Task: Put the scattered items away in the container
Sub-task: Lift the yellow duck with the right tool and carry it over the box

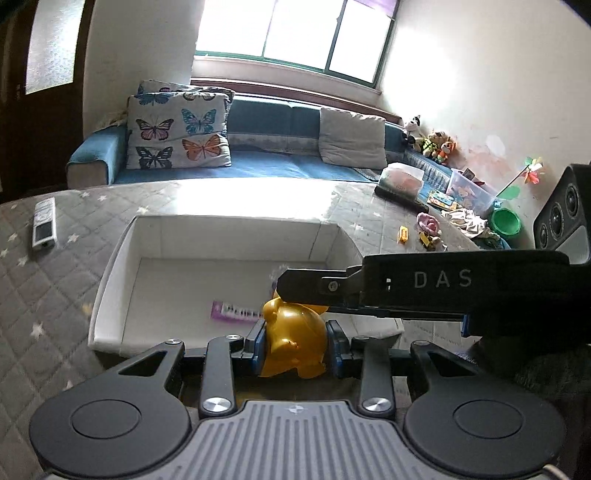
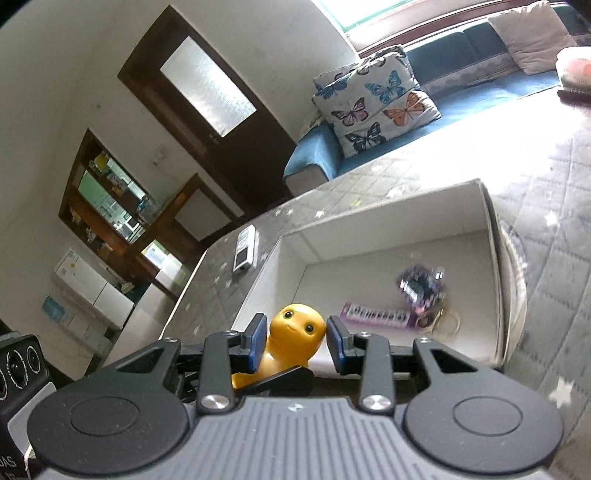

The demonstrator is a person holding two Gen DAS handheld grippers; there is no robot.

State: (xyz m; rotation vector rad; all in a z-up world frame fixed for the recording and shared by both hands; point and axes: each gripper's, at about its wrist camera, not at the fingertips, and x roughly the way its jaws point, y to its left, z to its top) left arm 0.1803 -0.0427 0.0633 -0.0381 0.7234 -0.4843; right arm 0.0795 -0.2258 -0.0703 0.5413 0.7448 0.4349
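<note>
Window [image 1: 295, 33] daylight blown out; bedspread [image 1: 229, 192] glares; fisheye-warped edges.

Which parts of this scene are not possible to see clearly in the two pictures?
- Yellow plastic toy figure: head hidden in left wrist view by the right hand-held gripper.
- Purple jumbled item in white box: blurred, right wrist view.
- Purple toy keyboard: partly covered, left wrist view.

butterfly pillow [image 1: 177, 129], blue sofa [image 1: 266, 162], remote [image 1: 44, 223]; window [image 1: 295, 33]

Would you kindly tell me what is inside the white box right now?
Inside the white box lie a purple toy keyboard and a dark purple jumble beside it. The yellow toy and grippers hide the near floor.
</note>
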